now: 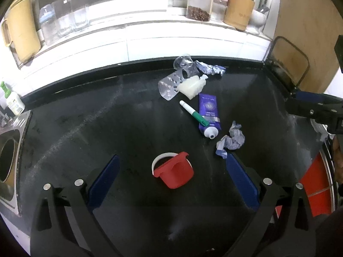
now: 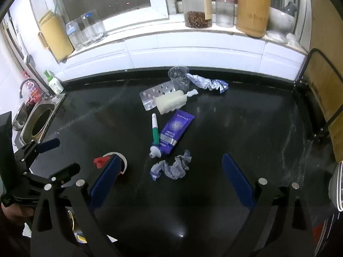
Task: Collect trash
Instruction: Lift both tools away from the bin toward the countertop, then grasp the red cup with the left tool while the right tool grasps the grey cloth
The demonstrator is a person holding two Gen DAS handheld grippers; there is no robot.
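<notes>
Trash lies on the black counter [image 1: 107,128]. A red cap with a white ring [image 1: 174,172] lies between the fingers of my open left gripper [image 1: 171,171]; it is partly hidden behind a finger in the right wrist view [image 2: 103,160]. A crumpled blue-grey wrapper [image 1: 232,141] [image 2: 173,168] lies just ahead of my open right gripper [image 2: 171,180]. Farther back are a purple tube [image 1: 209,111] [image 2: 174,130], a white-green pen [image 1: 193,112] [image 2: 155,129], a white squeezed bottle [image 2: 171,103], a blister pack [image 2: 155,94], a clear cup [image 2: 179,78] and another crumpled wrapper [image 2: 209,83].
A sink [image 2: 39,124] is set in the counter at the left, with a soap bottle [image 2: 53,83] behind it. The windowsill holds glasses [image 2: 90,32], a jar [image 2: 197,4], a baby bottle [image 2: 225,6] and a utensil holder [image 2: 253,12]. A black rack with a cutting board [image 2: 317,98] stands at the right.
</notes>
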